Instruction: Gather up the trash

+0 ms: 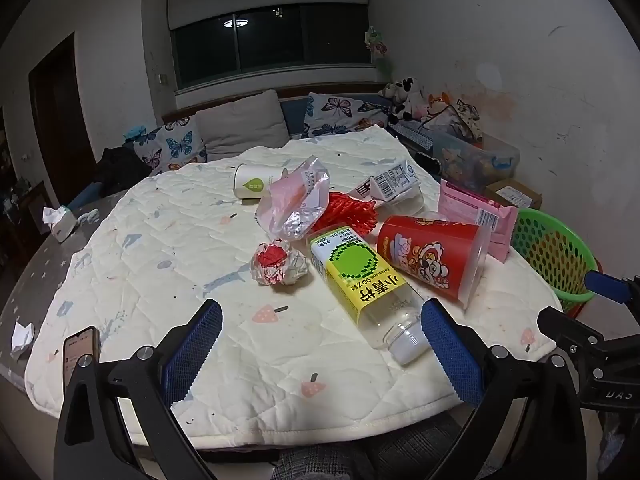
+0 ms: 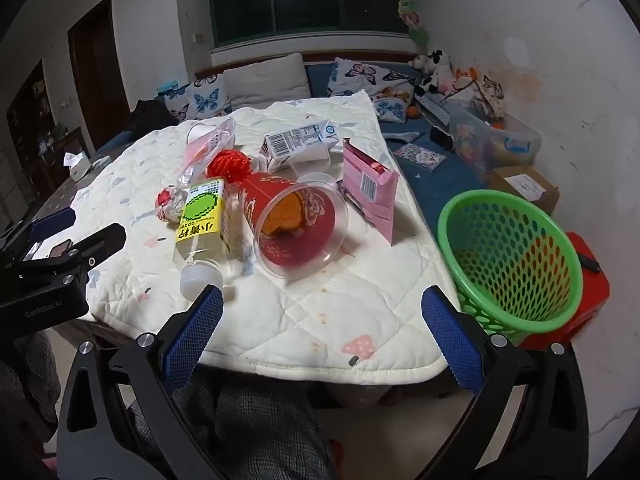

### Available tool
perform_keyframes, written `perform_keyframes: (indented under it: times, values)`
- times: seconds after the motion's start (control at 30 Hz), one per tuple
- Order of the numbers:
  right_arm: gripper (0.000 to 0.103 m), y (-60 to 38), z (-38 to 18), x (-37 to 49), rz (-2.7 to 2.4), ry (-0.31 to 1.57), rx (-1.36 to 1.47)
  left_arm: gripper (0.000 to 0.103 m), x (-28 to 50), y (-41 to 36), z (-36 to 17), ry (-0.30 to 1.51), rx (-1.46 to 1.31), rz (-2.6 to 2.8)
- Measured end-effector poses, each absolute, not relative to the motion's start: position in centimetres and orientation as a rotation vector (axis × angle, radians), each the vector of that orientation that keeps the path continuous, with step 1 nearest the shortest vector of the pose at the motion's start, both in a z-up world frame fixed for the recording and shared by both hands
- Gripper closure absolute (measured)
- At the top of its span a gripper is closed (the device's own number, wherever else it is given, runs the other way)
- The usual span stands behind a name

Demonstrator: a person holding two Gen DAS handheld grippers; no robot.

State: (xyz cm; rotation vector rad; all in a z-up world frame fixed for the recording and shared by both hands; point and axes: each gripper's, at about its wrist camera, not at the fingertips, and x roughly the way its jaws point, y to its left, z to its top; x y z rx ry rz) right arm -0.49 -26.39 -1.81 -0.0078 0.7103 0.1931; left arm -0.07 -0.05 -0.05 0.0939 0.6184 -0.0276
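Trash lies on a white quilted cloth (image 1: 168, 240): a yellow-green labelled bottle (image 1: 360, 276) on its side, a red cup (image 1: 432, 256), a crumpled wrapper ball (image 1: 276, 262), a foil bag (image 1: 296, 204), red netting (image 1: 348, 210), a milk carton (image 1: 392, 184), a pink packet (image 1: 476, 216) and a white paper cup (image 1: 256, 182). A green basket (image 2: 512, 256) stands right of the table. My left gripper (image 1: 320, 320) is open near the bottle's cap. My right gripper (image 2: 320, 308) is open above the cloth's near edge (image 2: 320, 368), with the bottle (image 2: 202, 216) and red cup (image 2: 300, 224) ahead.
A phone (image 1: 80, 350) lies at the table's left edge, with a tissue box (image 1: 60, 222) farther back. A sofa with butterfly cushions (image 1: 172, 146) and a clear storage box (image 2: 492, 140) stand behind. A cardboard box (image 2: 524, 188) sits beyond the basket.
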Motion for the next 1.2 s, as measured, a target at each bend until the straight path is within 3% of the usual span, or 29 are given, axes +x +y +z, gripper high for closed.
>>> perform_keyframes:
  times: [1.2]
  values:
    - [0.004, -26.1, -1.8, -0.6, 0.192, 0.709, -0.018, 0.006, -0.4, -0.7, -0.3, 0.638, 0.089, -0.049]
